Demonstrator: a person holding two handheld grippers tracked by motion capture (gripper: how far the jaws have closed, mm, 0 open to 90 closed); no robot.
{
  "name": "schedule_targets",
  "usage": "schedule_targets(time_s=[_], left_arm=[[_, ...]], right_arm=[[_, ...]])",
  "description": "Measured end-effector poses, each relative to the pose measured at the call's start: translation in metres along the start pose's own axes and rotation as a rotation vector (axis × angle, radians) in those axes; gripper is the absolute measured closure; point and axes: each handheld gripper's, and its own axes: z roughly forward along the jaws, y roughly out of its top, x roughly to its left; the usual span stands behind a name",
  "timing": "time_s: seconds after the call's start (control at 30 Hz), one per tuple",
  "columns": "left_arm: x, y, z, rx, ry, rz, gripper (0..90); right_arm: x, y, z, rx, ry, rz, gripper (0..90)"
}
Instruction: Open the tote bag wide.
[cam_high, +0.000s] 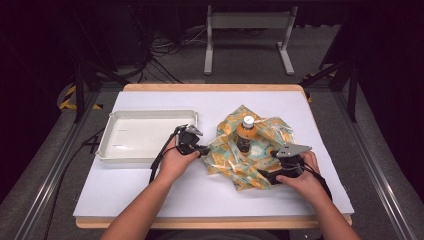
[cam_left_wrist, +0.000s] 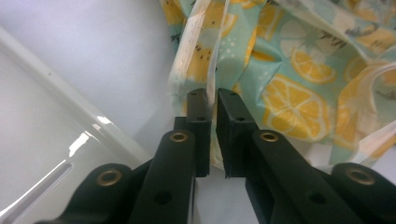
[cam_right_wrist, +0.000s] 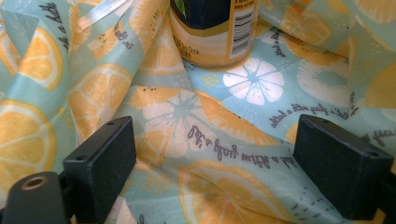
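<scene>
Dim room, grey carpet floor (cam_high: 175, 70), probably cables (cam_high: 160, 50) beside a grey metal stand (cam_high: 248, 22).

The bench (cam_high: 150, 190) is covered by a white sheet. Directly on it, an empty white tray (cam_high: 145, 134) lies just beside the left jaws, and a crumpled lemon-print bag (cam_high: 250, 155) is spread between both pairs of jaws.

"Drink" on bottle (cam_right_wrist: 212, 28) label, upside-down script "a little" on cloth (cam_right_wrist: 243, 154)
</scene>
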Motion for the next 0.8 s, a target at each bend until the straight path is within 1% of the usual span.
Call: schedule_targets(time_s=[0.03, 0.07, 0.1, 0.13, 0.17, 0.2, 0.23, 0.27, 0.3, 0.33, 0.37, 0.4, 0.43, 0.53, 0.6, 0.63, 0.67, 0.7, 0.77, 0.8], left_arm=[[0.0, 0.0, 0.0, 0.0, 0.0, 0.0, 80.1], [0.0, 0.001, -0.001, -0.009, -0.009, 0.003, 80.1], [-0.001, 0.001, -0.002, -0.021, -0.019, -0.007, 77.0], [-0.002, 0.001, -0.004, -0.032, -0.024, -0.01, 70.3], [-0.003, 0.003, -0.006, -0.049, -0.031, -0.011, 66.0], [-0.004, 0.004, -0.008, -0.061, -0.033, -0.022, 58.9], [-0.004, 0.004, -0.008, -0.061, -0.033, -0.022, 47.7], [-0.005, 0.005, -0.009, -0.085, -0.039, -0.033, 47.7], [-0.006, 0.008, -0.013, -0.121, -0.053, -0.032, 35.6], [-0.008, 0.01, -0.017, -0.143, -0.06, -0.028, 29.7], [-0.009, 0.011, -0.019, -0.157, -0.06, -0.023, 25.7], [-0.012, 0.015, -0.023, -0.185, -0.06, -0.009, 22.6], [-0.014, 0.017, -0.025, -0.199, -0.059, 0.001, 19.2], [-0.021, 0.024, -0.032, -0.231, -0.062, 0.04, 16.3], [-0.027, 0.032, -0.038, -0.27, -0.063, 0.074, 15.2], [-0.027, 0.032, -0.038, -0.27, -0.063, 0.074, 14.2], [-0.03, 0.034, -0.039, -0.286, -0.065, 0.082, 14.2], [-0.032, 0.038, -0.04, -0.302, -0.067, 0.098, 13.9], [-0.036, 0.043, -0.041, -0.318, -0.069, 0.124, 13.5], [-0.037, 0.045, -0.041, -0.327, -0.072, 0.131, 13.5]], right_arm=[[0.0, 0.0, 0.0, 0.0, 0.0, 0.0, 13.9], [0.0, 0.0, 0.0, 0.001, 0.0, 0.0, 14.0], [0.0, 0.0, 0.0, 0.002, 0.0, 0.0, 14.2], [0.001, 0.001, 0.0, -0.002, 0.001, 0.001, 14.4], [0.001, 0.001, 0.0, -0.002, 0.001, -0.001, 14.5], [0.001, 0.002, 0.0, -0.004, 0.002, -0.002, 14.6], [0.002, 0.002, 0.0, -0.005, 0.002, -0.002, 14.8], [0.002, 0.002, 0.0, -0.005, 0.002, -0.002, 14.8], [0.002, 0.003, 0.0, -0.005, 0.002, -0.003, 14.9], [0.002, 0.003, -0.001, -0.011, 0.0, -0.004, 15.1], [0.003, 0.004, -0.002, -0.014, 0.003, -0.004, 15.1], [0.003, 0.005, -0.002, -0.017, 0.004, -0.005, 15.2], [0.003, 0.006, -0.003, -0.028, 0.004, -0.006, 15.2], [0.004, 0.008, -0.005, -0.045, 0.007, -0.001, 15.6], [0.003, 0.008, -0.007, -0.062, 0.016, 0.012, 15.6], [0.003, 0.008, -0.007, -0.062, 0.016, 0.012, 15.6], [0.002, 0.008, -0.008, -0.073, 0.019, 0.02, 15.6], [0.001, 0.009, -0.009, -0.08, 0.018, 0.022, 15.7], [0.001, 0.01, -0.013, -0.112, 0.022, 0.025, 16.1], [0.001, 0.01, -0.013, -0.112, 0.022, 0.025, 16.1]])
